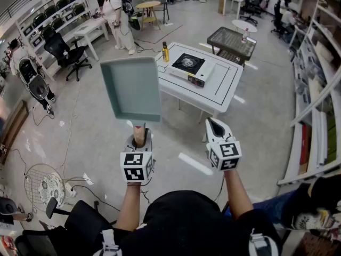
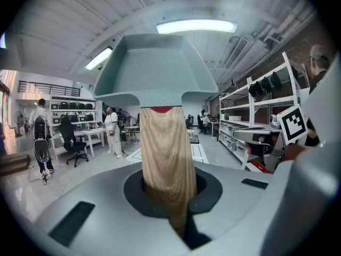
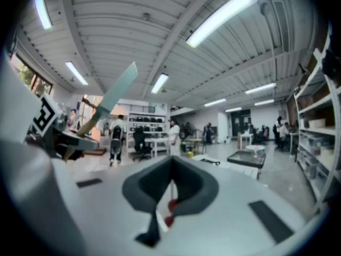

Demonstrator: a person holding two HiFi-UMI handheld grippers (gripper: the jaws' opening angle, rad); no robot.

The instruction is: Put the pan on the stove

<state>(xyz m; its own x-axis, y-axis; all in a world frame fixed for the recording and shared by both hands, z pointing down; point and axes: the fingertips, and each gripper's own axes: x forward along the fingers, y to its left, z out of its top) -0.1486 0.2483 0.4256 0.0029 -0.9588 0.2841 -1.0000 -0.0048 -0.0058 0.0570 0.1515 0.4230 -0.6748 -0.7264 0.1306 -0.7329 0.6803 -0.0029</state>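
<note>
Head view showed my left gripper (image 1: 139, 131) pinching the wooden handle (image 2: 165, 164) of the pale green square pan (image 1: 130, 87). I held the pan up in the air, tilted, over the floor. It was well short of the white table (image 1: 226, 89), where the stove (image 1: 187, 64) sat beside a yellow bottle (image 1: 165, 52). My right gripper (image 1: 216, 126) hung level beside the left one, with its jaws pressed together on nothing.
</note>
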